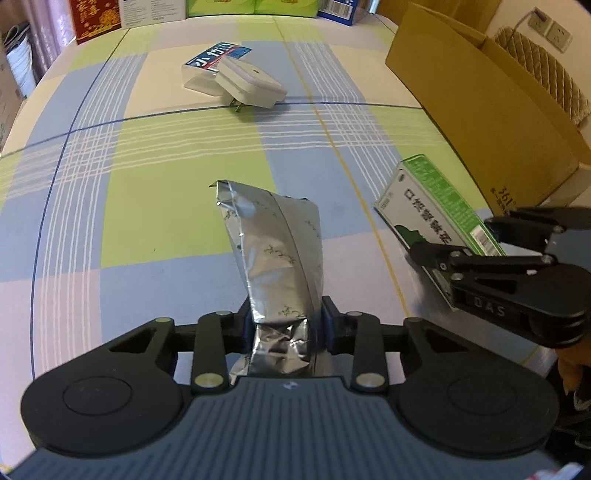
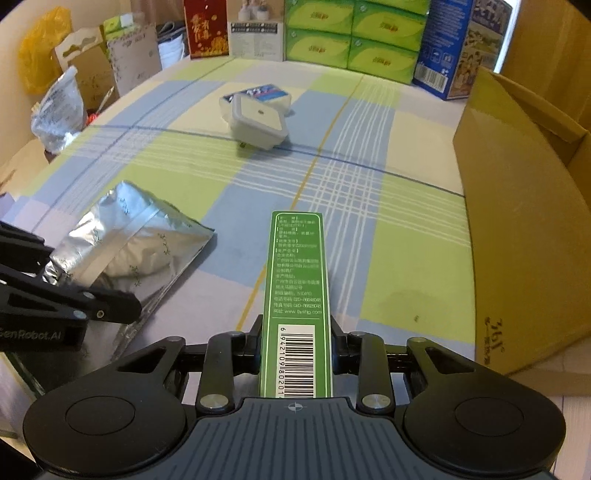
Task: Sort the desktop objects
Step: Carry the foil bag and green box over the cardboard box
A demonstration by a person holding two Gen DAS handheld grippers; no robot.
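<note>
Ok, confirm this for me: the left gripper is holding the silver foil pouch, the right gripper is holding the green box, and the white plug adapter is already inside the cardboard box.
One thing is wrong: the white plug adapter is not inside the cardboard box. It lies on the checked tablecloth, leaning on a blue-labelled box, as the right wrist view shows. The left gripper does hold the silver foil pouch, and the right gripper the green box.

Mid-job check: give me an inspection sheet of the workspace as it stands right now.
Surface: checked tablecloth, blue, green and cream, lying flat.
Job's things: silver foil pouch and green medicine box, both gripped; white plug adapter resting against a blue-labelled box; open cardboard box on the right.
Clutter: green tissue packs, red box, plastic bags along the far and left edges.
Grippers: left gripper shut on pouch; right gripper shut on medicine box.
Cables: nothing seen.
Surroundings: wall sockets.
</note>
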